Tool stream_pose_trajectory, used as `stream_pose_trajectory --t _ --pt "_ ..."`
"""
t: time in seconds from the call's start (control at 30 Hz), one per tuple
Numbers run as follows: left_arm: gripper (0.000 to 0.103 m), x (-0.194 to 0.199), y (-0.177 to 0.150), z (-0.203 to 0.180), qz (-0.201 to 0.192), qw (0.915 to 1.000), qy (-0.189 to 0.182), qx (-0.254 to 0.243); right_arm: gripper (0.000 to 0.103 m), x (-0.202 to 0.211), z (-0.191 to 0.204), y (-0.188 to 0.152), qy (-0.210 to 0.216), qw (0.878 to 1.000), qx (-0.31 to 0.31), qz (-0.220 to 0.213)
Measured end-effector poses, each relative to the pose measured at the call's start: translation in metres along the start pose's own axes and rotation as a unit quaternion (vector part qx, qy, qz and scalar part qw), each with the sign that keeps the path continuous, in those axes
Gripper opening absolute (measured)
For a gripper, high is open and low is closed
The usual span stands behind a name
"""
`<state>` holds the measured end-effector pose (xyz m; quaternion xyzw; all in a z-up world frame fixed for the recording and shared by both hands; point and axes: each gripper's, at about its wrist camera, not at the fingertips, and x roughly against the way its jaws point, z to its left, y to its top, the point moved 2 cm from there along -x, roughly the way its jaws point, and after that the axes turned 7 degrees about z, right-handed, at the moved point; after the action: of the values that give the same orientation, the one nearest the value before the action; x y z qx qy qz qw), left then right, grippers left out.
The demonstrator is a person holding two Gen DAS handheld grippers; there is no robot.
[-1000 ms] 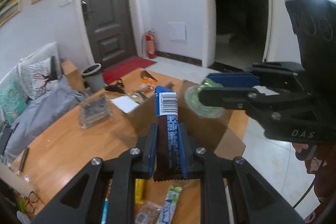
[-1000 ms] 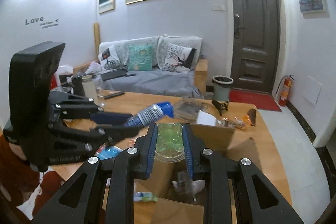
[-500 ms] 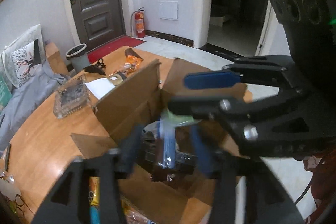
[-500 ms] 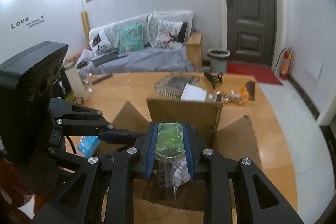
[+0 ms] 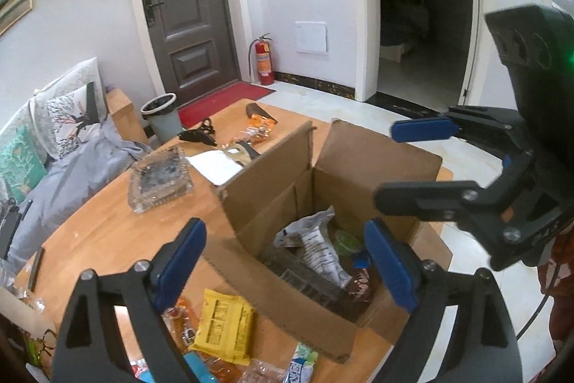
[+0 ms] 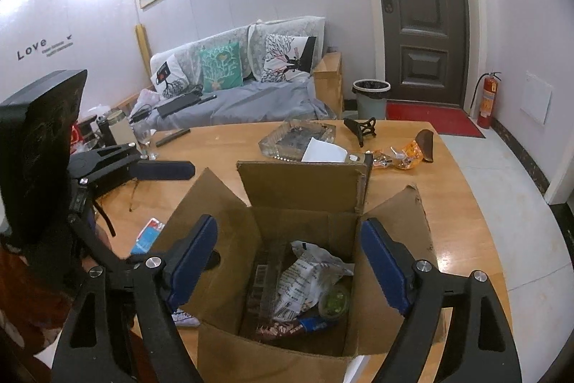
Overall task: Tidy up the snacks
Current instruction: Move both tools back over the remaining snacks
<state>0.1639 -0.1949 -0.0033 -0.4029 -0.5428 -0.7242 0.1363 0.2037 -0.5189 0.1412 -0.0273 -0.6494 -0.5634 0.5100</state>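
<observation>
An open cardboard box (image 5: 272,174) stands on the wooden table (image 5: 107,232). My left gripper (image 5: 283,250) hangs over its near edge, jaws opening, with nothing between them. My right gripper (image 6: 287,239) hovers above the box (image 6: 305,185), jaws also opening and holding nothing; in the left wrist view it (image 5: 401,164) reaches in from the right. In the box lie a green jelly cup (image 6: 335,302), a blue-and-brown snack bar (image 6: 308,323) and a crumpled white packet (image 5: 319,246). A yellow packet (image 5: 224,325) and other loose snacks lie in front of the box.
A glass ashtray (image 5: 159,180) and white paper (image 5: 215,164) sit behind the box, with orange wrappers (image 6: 405,155) at the far end. A blue packet (image 6: 149,236) lies left of the box. A wine glass (image 6: 143,139) stands at the table's left; a sofa (image 6: 244,96) lies beyond.
Both grippers sank toward the box and went from shut to open. The snack bar left my left gripper and the green cup left my right; both now lie in the box.
</observation>
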Motion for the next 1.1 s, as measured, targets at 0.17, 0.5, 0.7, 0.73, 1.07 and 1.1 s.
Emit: stream_pose_trajectory --t 0.17,0.5,0.7,0.73,1.07,1.1 --pt "0.096 0.026 -0.012 0.013 -0.016 0.9995 0.022 0.014 0.088 0.013 0.017 -0.004 0.0 1.0 0.014 -0.01" --pt "0.097 0.096 -0.055 0.055 -0.043 0.9952 0.069 0.054 0.103 0.031 0.096 -0.014 -0.019 0.997 0.076 -0.028" --pt "0.097 0.121 -0.108 0.084 -0.038 0.9911 0.086 0.094 0.103 0.024 0.16 -0.031 0.044 0.995 0.084 -0.023" --pt "0.097 0.121 -0.119 0.088 -0.036 0.9904 0.09 0.099 0.103 0.021 0.169 -0.035 0.05 0.995 0.087 -0.024" --pt "0.096 0.081 -0.218 0.105 0.018 0.9907 0.075 0.112 0.091 -0.046 0.202 -0.105 0.036 0.999 0.015 0.01" --pt "0.094 0.072 -0.228 0.107 0.026 0.9907 0.058 0.12 0.09 -0.055 0.201 -0.112 0.028 0.999 0.006 0.018"
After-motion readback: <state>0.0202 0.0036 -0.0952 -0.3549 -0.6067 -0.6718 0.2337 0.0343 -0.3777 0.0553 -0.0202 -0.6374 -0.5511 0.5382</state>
